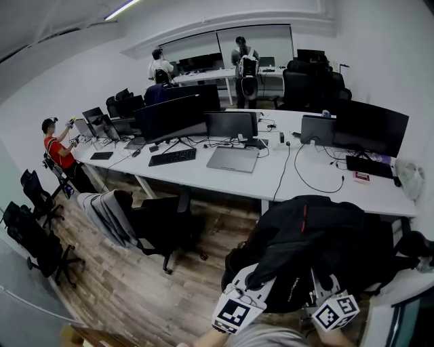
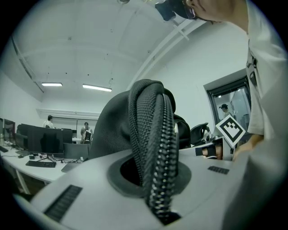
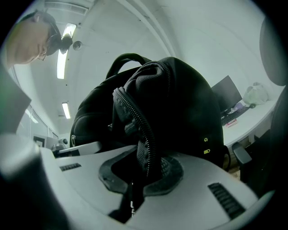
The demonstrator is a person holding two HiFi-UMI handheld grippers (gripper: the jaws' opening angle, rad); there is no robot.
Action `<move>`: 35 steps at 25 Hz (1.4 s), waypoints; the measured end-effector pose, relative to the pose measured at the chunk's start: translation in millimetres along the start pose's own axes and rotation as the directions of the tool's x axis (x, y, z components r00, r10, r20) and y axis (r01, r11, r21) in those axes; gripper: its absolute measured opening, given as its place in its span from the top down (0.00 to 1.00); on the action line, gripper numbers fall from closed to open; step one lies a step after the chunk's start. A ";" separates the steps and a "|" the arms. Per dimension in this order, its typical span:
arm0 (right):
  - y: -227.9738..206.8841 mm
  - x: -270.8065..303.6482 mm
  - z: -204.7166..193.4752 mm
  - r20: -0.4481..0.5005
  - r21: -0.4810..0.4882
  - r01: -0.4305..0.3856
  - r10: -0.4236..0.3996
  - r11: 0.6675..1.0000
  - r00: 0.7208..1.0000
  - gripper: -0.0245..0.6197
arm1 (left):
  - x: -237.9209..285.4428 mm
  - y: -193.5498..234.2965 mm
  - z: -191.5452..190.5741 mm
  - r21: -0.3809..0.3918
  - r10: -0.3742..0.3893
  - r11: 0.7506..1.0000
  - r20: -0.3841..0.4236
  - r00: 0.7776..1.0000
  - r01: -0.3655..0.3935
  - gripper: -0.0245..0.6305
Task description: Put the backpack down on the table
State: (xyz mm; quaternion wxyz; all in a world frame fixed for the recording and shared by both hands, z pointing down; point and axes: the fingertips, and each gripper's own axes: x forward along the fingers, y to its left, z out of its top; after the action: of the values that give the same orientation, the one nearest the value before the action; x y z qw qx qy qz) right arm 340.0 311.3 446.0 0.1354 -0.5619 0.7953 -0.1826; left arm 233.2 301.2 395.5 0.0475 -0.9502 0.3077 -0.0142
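Both pairs of jaws were clamped on the backpack (image 1: 312,244): the left gripper (image 2: 155,188) on a zipper edge, the right gripper (image 3: 139,179) on another. It hung at the table's (image 1: 319,186) near edge. It looked soft, saggy and fairly heavy, so the top handle seemed the steadier hold. A chair (image 1: 163,223) stood left. Farther off, a cable (image 1: 298,173), a laptop (image 1: 234,159) and monitors (image 1: 369,125) crowded the table.

1. The premises were an open-plan office.
2. A long white table (image 1: 203,175) carried monitors (image 1: 173,116), a keyboard (image 1: 172,157) and a laptop (image 1: 234,159).
3. Wheeled office chairs (image 1: 166,227) stood beside it on wood-pattern flooring (image 1: 129,284).
4. Further workstations (image 1: 203,73) lay behind, with people (image 1: 161,68) at them, under a ceiling strip light (image 1: 122,9).
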 end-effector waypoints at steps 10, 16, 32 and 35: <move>-13.4 7.8 13.6 -0.029 -0.004 -0.097 0.097 0.995 0.995 0.91 | 14.9 -0.4 7.1 -0.001 0.096 0.995 0.012 0.995 -0.096 0.93; -16.0 18.5 15.9 -0.067 -0.008 -0.159 0.158 0.987 0.985 0.91 | 15.6 2.6 7.7 -0.016 0.172 0.985 -0.003 0.985 -0.172 0.93; 13.7 91.6 8.3 -0.104 -0.009 -0.249 0.246 0.969 0.964 0.91 | 2.0 75.0 6.9 -0.012 0.274 0.962 0.035 0.961 -0.274 0.93; 24.9 116.2 8.3 -0.114 -0.017 -0.264 0.260 0.964 0.959 0.91 | -2.1 99.9 9.8 -0.016 0.289 0.957 0.053 0.956 -0.288 0.93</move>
State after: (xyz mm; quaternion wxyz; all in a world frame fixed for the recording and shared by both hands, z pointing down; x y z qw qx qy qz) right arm 284.0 208.1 426.4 0.1052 -0.4427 0.8718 -0.1814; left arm 173.8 222.6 375.8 0.0535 -0.8954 0.4417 0.0201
